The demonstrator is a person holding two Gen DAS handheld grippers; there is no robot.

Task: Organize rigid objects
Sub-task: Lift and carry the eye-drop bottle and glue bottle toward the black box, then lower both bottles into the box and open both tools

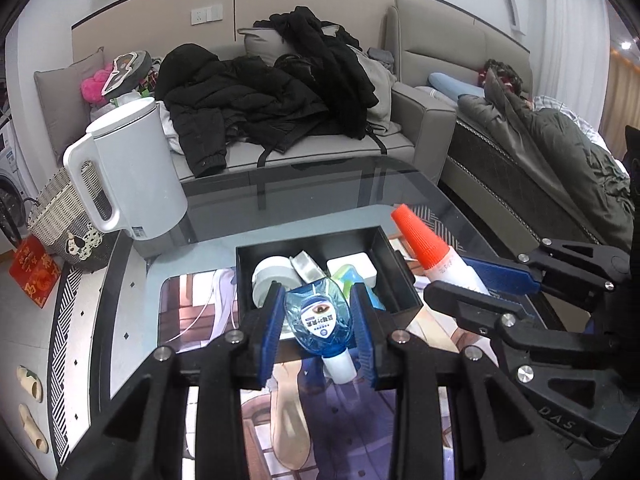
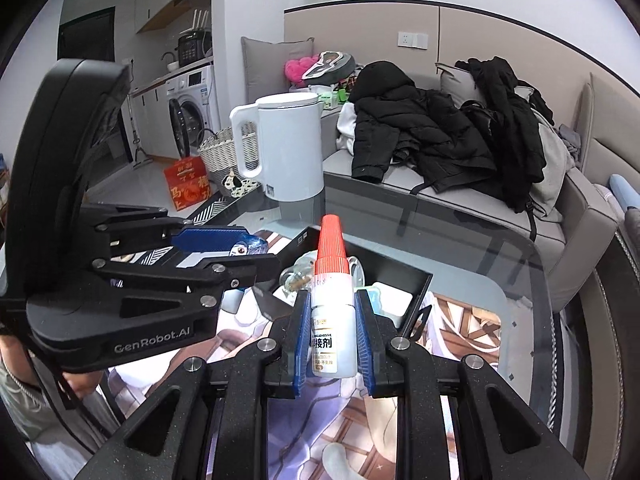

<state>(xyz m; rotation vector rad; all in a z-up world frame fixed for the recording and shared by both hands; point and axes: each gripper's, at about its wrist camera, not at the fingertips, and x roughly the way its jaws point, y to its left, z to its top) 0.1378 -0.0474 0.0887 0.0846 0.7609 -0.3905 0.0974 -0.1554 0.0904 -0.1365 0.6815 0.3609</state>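
My left gripper (image 1: 318, 314) is shut on a small clear blue bottle (image 1: 318, 316) with a white cap, held cap toward me just above the near edge of a black box (image 1: 402, 266). The box holds a white round container (image 1: 270, 274), a white block (image 1: 352, 266) and other small items. My right gripper (image 2: 333, 330) is shut on a white glue bottle (image 2: 333, 320) with a red ribbed cone cap, held upright near the box (image 2: 404, 276). The glue bottle (image 1: 434, 250) and right gripper (image 1: 472, 282) show to the right in the left wrist view.
A white electric kettle (image 1: 134, 172) stands on the glass table (image 1: 304, 200) at the back left. A printed mat (image 1: 200, 312) lies under the box. A sofa piled with black jackets (image 1: 260, 100) stands behind the table. A woven basket (image 1: 64, 216) sits on the floor.
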